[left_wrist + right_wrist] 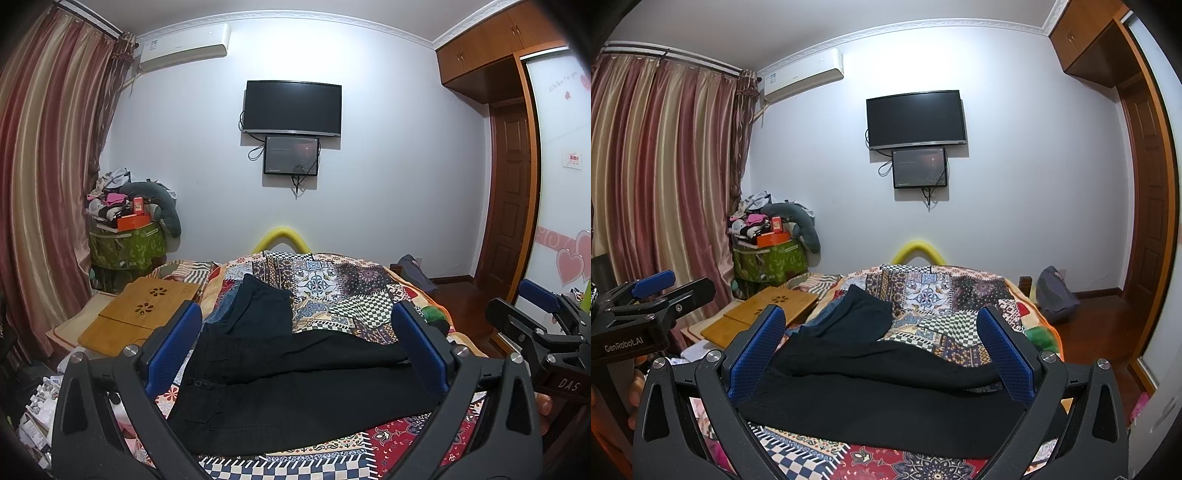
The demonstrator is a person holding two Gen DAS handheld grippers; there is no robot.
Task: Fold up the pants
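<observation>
The black pants (295,384) lie spread across the near end of the bed, on a patchwork quilt (332,284), with the waistband and its button toward the bed's left side and the legs running off toward the right edge. One leg sits a little behind the other, and its upper fabric is rumpled into a shallow ridge. Farther up the bed, toward the left edge, a second dark garment (262,306) lies bunched over a patch of blue denim (223,308) — its near end meets the pants.

The left gripper (295,343) hovers above the near edge of the bed with its blue-padded fingers (173,347) spread wide and nothing between them. The right gripper (882,350) hangs beside it, equally released, its pads (1004,354) framing the pants without touching the cloth. Each gripper shows at the side of the other's view.

Off the bed's left edge rests a bamboo lap desk (144,314); beyond it a green storage box (127,247) carries a heap of clothes and an orange box. On the far wall hangs a dark television (291,107) with a smaller screen (291,155) just below, an air conditioner (184,46) near the striped curtains (48,166) — a yellow foam arch (280,236) rises at the bed's far end.
</observation>
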